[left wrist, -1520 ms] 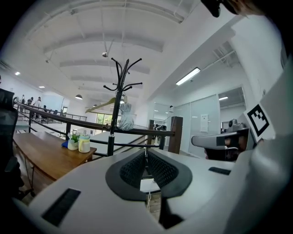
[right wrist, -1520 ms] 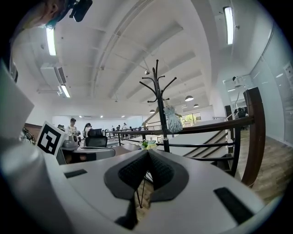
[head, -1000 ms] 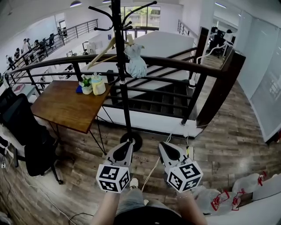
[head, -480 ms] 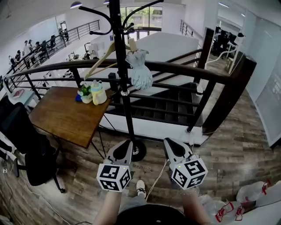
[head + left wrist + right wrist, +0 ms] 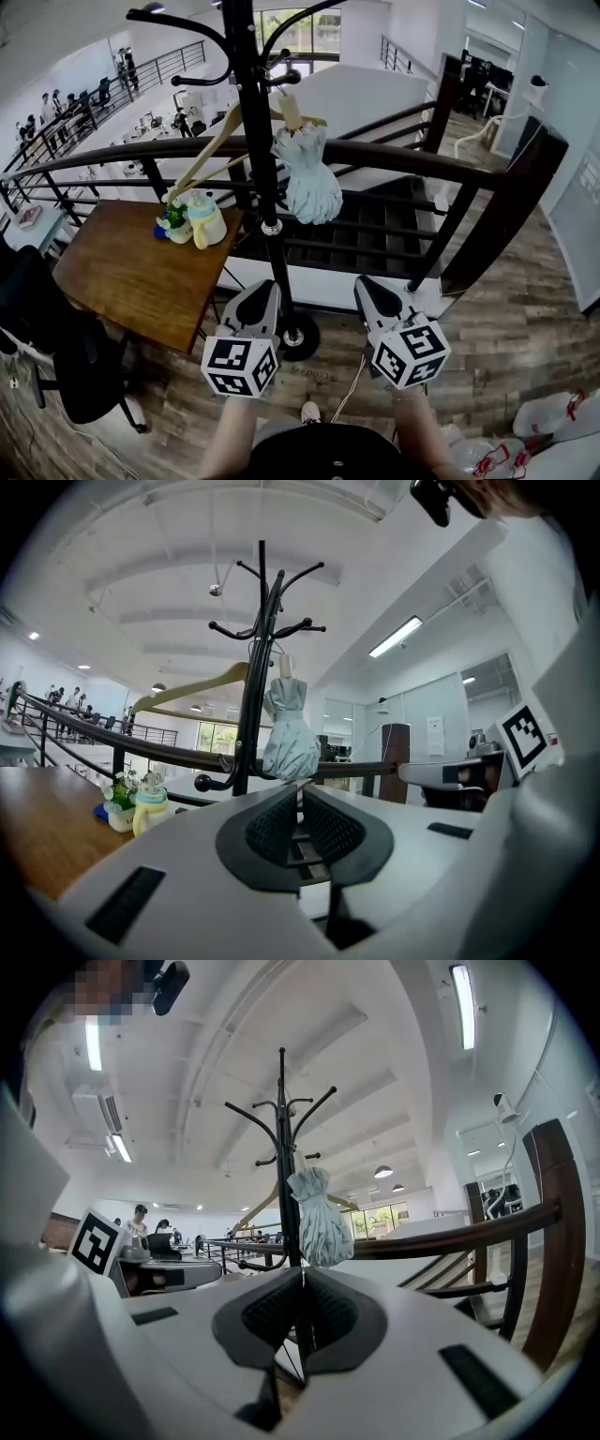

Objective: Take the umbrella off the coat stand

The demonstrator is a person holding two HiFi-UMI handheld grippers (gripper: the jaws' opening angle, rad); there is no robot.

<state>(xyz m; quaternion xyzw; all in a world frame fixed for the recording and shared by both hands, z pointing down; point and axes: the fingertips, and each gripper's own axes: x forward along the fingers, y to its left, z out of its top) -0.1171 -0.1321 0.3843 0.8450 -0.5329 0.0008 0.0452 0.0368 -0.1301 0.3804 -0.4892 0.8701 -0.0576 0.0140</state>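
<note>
Dark wood and black metal ahead, umbrella not yet off its hook.

Curved dark railing point(image 5: 403, 155) across the far side, brown wooden table point(image 5: 122, 272) at left. Just before the railing, black coat stand point(image 5: 258, 141), upright, hooks spread at the top. Hung just right of the pole: pale blue folded umbrella point(image 5: 307, 183); on the pole's left side, a wooden hanger point(image 5: 202, 159). Nearest, left gripper point(image 5: 265, 292) and right gripper point(image 5: 367, 284), both clenched on nothing, held level either side of the stand's base and well apart from the umbrella. Judged as approach only, nothing of the task done. Left to do: reaching up, opening one set of jaws, clamping the umbrella, lifting it clear.
</note>
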